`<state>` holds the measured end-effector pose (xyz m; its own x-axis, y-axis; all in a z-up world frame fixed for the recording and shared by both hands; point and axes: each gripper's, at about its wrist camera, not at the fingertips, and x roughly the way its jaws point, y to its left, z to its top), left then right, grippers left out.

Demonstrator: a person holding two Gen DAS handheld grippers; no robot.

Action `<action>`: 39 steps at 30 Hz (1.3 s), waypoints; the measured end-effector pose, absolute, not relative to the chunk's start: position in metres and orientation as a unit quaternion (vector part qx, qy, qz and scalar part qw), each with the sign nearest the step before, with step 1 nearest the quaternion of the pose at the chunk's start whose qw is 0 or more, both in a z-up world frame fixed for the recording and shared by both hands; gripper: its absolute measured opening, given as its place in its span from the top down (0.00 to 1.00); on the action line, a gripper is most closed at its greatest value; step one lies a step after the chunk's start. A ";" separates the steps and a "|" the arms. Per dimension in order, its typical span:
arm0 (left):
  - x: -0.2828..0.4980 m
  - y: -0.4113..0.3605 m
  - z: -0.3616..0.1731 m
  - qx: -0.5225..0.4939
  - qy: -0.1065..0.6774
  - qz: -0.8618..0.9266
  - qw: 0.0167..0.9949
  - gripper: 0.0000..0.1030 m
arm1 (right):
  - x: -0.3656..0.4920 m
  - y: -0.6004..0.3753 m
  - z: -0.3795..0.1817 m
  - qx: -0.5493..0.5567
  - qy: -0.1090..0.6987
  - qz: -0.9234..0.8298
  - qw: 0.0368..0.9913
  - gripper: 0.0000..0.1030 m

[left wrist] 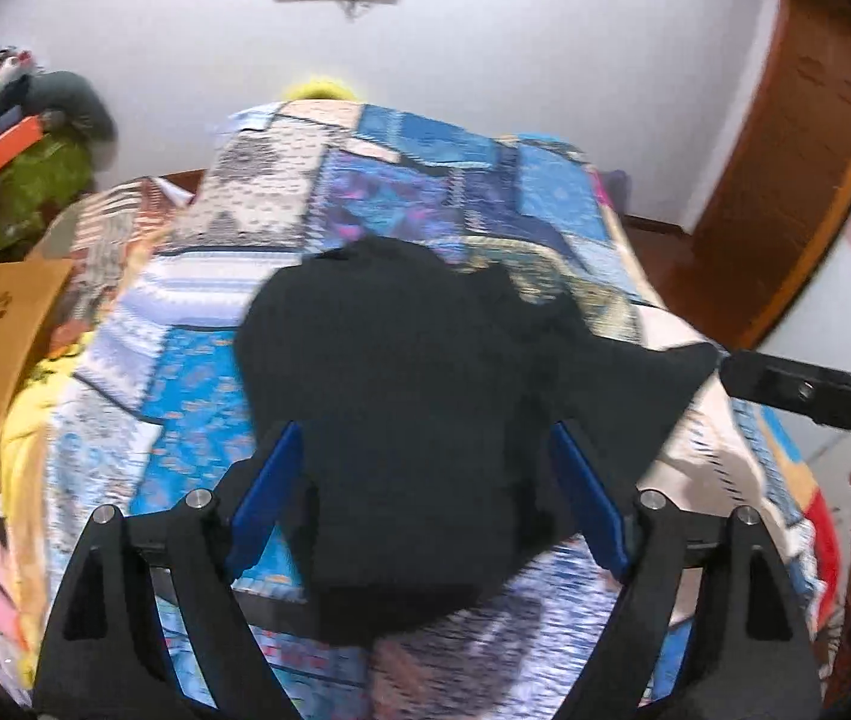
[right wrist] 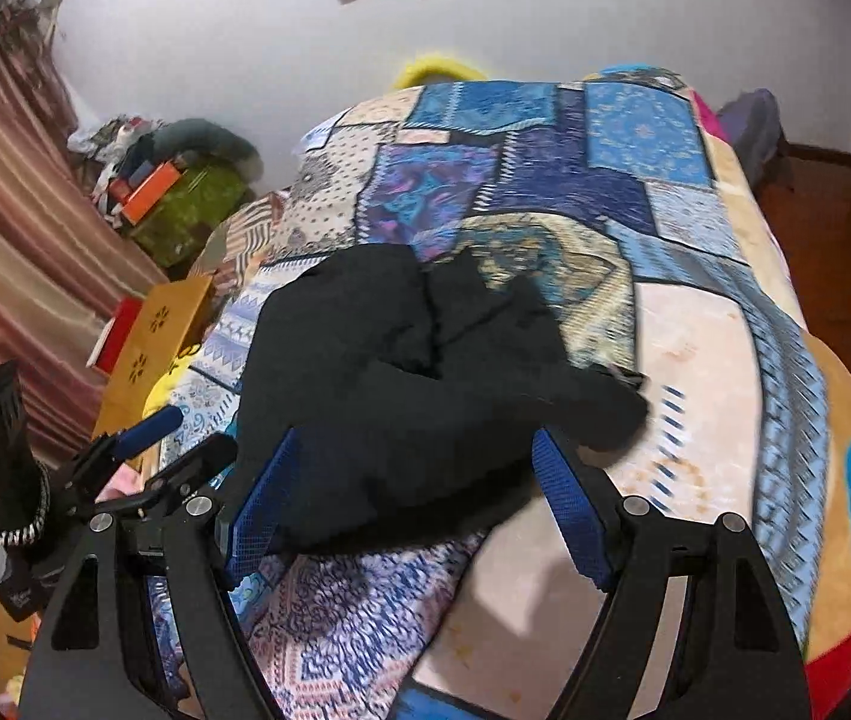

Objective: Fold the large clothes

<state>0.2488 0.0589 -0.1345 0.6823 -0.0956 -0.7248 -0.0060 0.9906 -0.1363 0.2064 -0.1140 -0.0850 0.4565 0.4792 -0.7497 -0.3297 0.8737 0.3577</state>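
On the patchwork bedspread (left wrist: 197,372), a black garment (left wrist: 401,372) lies below both wide-spread, empty tools.

Open bedspread to your right, clutter along your left

The patchwork bedspread (right wrist: 695,324) lies bare right of the black garment (right wrist: 401,360); boxes (right wrist: 149,324) and a curtain (right wrist: 17,228) crowd the bed's left edge, a wooden door frame (left wrist: 785,180) its right.
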 end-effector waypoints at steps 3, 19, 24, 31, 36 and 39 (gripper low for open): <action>0.255 0.070 -0.147 -0.074 0.413 -0.017 0.908 0.19 | 0.211 -0.096 -0.095 0.043 0.460 0.229 0.857 0.26; 0.264 0.067 -0.208 -0.092 0.465 -0.029 0.880 0.05 | 0.221 -0.130 -0.156 0.087 0.538 0.207 0.813 0.20; 0.262 0.080 -0.199 -0.114 0.462 -0.022 0.879 0.05 | 0.217 -0.133 -0.139 0.072 0.524 0.208 0.823 0.20; 0.264 0.113 -0.187 -0.135 0.443 0.006 0.886 0.05 | 0.217 -0.155 -0.123 0.092 0.505 0.198 0.835 0.20; 0.275 0.141 -0.205 -0.198 0.467 0.007 0.862 0.05 | 0.230 -0.173 -0.134 0.147 0.521 0.196 0.817 0.20; 0.280 0.151 -0.221 -0.267 0.478 -0.022 0.837 0.04 | 0.240 -0.178 -0.152 0.184 0.546 0.205 0.792 0.20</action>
<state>0.2803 0.1512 -0.2212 0.5427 -0.2913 -0.7878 -0.2183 0.8568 -0.4672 0.2398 -0.1776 -0.1518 0.3209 0.5244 -0.7887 -0.1237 0.8488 0.5140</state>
